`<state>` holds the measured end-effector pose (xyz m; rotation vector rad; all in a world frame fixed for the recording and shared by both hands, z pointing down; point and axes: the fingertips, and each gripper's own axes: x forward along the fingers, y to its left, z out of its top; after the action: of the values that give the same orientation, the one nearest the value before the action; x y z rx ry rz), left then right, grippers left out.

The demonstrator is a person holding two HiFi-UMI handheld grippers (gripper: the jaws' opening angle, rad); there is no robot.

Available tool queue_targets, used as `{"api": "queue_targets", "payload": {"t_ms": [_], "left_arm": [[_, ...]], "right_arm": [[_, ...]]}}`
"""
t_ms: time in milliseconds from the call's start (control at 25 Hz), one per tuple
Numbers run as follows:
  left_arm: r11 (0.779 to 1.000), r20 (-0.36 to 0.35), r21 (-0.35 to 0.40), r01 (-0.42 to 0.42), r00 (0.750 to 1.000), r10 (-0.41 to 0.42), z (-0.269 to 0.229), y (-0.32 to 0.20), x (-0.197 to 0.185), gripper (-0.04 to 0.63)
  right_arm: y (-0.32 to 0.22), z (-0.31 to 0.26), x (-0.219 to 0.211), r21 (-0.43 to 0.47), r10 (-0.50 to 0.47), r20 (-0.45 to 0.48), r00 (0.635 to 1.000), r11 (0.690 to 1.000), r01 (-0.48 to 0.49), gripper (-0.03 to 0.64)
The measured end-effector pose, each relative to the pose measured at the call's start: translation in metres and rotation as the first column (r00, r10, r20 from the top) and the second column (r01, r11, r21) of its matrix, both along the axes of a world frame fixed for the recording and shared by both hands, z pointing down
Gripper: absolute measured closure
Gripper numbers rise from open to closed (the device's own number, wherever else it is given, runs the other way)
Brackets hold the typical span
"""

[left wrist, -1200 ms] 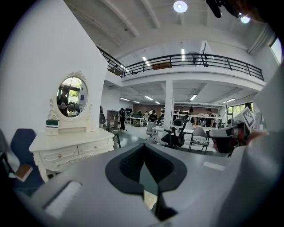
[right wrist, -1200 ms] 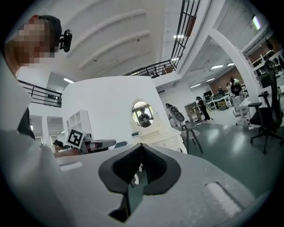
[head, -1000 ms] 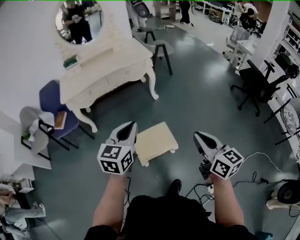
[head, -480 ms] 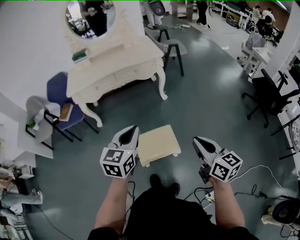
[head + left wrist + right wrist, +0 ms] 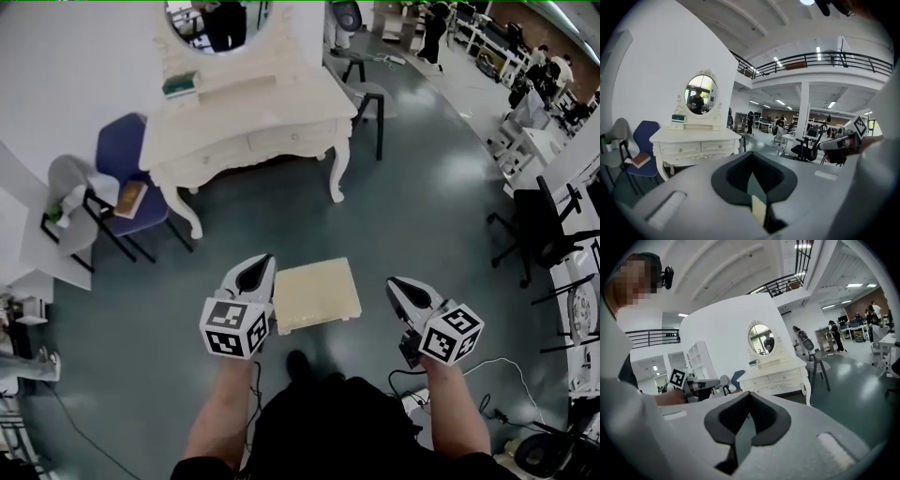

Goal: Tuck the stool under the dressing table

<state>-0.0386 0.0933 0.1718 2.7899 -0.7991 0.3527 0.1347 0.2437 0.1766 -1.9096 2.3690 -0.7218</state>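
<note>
A low cream stool point(image 5: 317, 293) with a square top stands on the grey floor between my two grippers, well short of the dressing table. The white dressing table point(image 5: 246, 117) with an oval mirror point(image 5: 228, 21) stands against the wall beyond it; it also shows ahead as the dressing table point(image 5: 693, 140) and the dressing table point(image 5: 774, 373). My left gripper point(image 5: 255, 269) hangs shut just left of the stool, with nothing in it. My right gripper point(image 5: 397, 286) is shut and holds nothing, a little to the stool's right.
A blue chair point(image 5: 122, 183) with a book on it and a grey chair point(image 5: 66, 202) stand left of the table. A dark stool point(image 5: 366, 98) sits by the table's right leg. Black office chairs point(image 5: 544, 234) and cables point(image 5: 487, 394) lie at the right.
I have stepped forward: the stool and dressing table now sit nearer and more squarely ahead. Both grippers stay shut on either side of the stool.
</note>
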Motion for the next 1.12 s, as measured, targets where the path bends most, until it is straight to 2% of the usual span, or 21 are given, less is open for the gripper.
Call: {"api": "queue_targets", "payload": {"t_ms": [160,320,520,680,760,880,1120], "left_arm": [[0.998,0.017,-0.042,0.039,0.999,-0.038,0.018,-0.004,-0.008,0.575],[0.993,0.053,-0.076,0.094,0.994,-0.09,0.035,0.005,-0.012,0.575],[0.974,0.083,-0.131,0.184,0.981,-0.174,0.063,0.027,-0.013,0.575],[0.955,0.107,-0.181,0.234,0.97,-0.218,0.094,0.037,-0.015,0.575],[0.946,0.129,-0.203,0.253,0.965,-0.23,0.114,0.038,-0.017,0.575],[0.928,0.16,-0.254,0.273,0.958,-0.238,0.152,0.043,-0.017,0.575],[0.902,0.217,-0.333,0.275,0.953,-0.211,0.226,0.047,-0.019,0.575]], "right_arm": [[-0.017,0.013,-0.003,-0.033,-0.034,0.009,0.999,0.999,0.034,0.612],[-0.028,0.033,-0.007,-0.064,-0.113,0.028,0.993,0.991,0.114,0.612],[-0.031,0.063,-0.001,-0.088,-0.199,0.065,0.978,0.975,0.204,0.611],[-0.028,0.1,-0.005,-0.15,-0.264,0.067,0.962,0.951,0.271,0.609],[-0.027,0.124,-0.009,-0.191,-0.286,0.067,0.956,0.937,0.294,0.608],[-0.023,0.159,-0.013,-0.259,-0.309,0.08,0.948,0.912,0.319,0.557],[-0.025,0.225,-0.013,-0.354,-0.319,0.089,0.943,0.875,0.33,0.521]]}}
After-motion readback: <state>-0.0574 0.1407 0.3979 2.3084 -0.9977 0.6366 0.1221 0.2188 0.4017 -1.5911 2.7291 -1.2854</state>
